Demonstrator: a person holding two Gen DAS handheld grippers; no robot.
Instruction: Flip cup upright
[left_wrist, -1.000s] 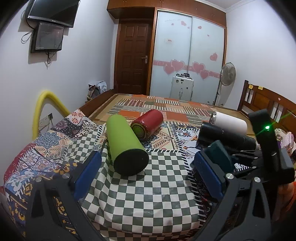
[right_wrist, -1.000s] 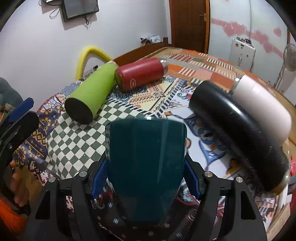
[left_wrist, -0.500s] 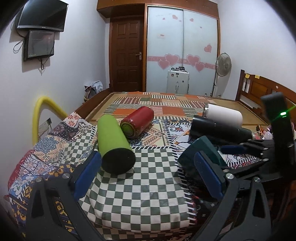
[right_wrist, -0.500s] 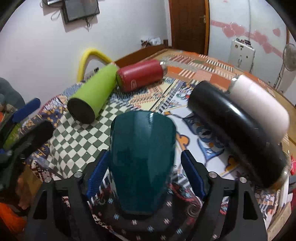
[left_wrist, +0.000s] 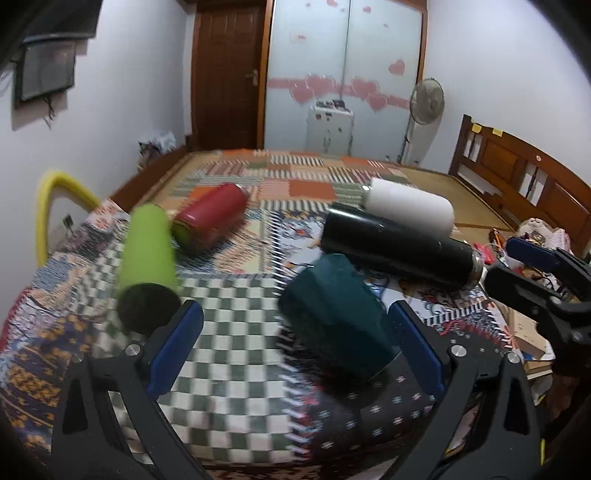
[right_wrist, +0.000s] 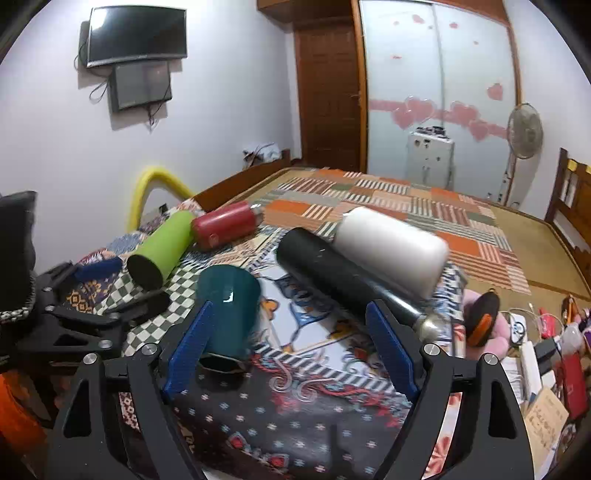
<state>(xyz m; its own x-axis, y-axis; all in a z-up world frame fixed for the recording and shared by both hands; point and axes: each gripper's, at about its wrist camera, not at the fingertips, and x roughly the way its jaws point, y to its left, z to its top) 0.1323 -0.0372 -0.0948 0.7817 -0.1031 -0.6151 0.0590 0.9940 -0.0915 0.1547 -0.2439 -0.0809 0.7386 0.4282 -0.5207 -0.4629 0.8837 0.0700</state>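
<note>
A dark teal cup (left_wrist: 338, 317) stands on the patterned cloth near the front edge, with its wide end up in the right wrist view (right_wrist: 229, 310). My left gripper (left_wrist: 295, 347) is open; the cup sits just inside its right finger (left_wrist: 413, 343). My right gripper (right_wrist: 291, 347) is open and empty, pulled back, with the cup beside its left finger (right_wrist: 188, 343). It also shows at the right edge of the left wrist view (left_wrist: 535, 266).
Several bottles lie on the bed: a lime green one (left_wrist: 147, 258), a red one (left_wrist: 210, 221), a black one (left_wrist: 395, 247) and a white one (left_wrist: 410, 208). Clutter lies off the bed's right side (right_wrist: 535, 332). A yellow hoop (left_wrist: 51, 199) stands at the left.
My right gripper has let go of the teal cup and drawn back to the right. The cup now stands free on the cloth. My left gripper has shifted right toward it.
</note>
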